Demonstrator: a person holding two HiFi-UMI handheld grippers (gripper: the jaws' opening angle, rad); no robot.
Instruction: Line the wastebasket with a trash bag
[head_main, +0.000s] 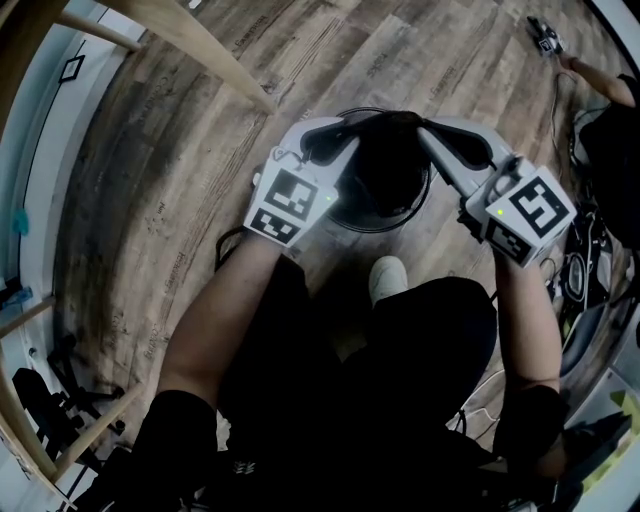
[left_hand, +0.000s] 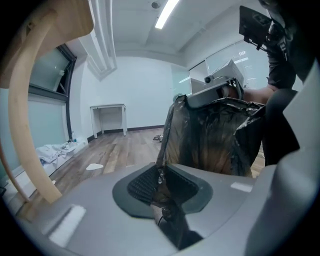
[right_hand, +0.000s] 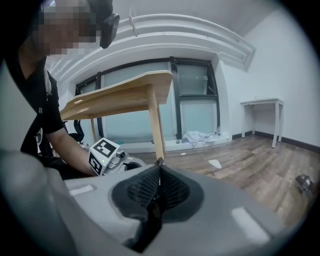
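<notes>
Trash bag (left_hand: 215, 140): thin black half-see-through plastic film, held up between the two grippers over the round black wastebasket (head_main: 397, 222). The head view can't separate black film from black basket, so I can't tell if any of it is inside.
Wastebasket: on the wood-plank floor (head_main: 170, 160), just ahead of the seated person's white shoe (head_main: 388, 278), with a gripper at either side of its top.
Left gripper (left_hand: 161, 172): clamped on a bunched edge of the bag. Film sits between the pads and runs out forward.
Right gripper (right_hand: 160, 167): jaws pressed together with a dark sliver at the seam. The left gripper view shows the bag's top edge running up to it, so I read it as pinching film.
Handling: near weightless, limp, no shape of its own. Slick, clings to itself, and probably stretches then tears if yanked. Basket looks light and is likely to skid or tip if the bag drags on it.
Where to hold: the mouth hem, at two opposite points, with a fold of film well into the pads rather than a single-layer tip.
Step (judgement): mouth held over the basket, hem not yet over the rim. Next it needs pulling wide, lowering past the rim and folding over the outside.
Risk: film slips from the right pads, or one side of the mouth collapses.
</notes>
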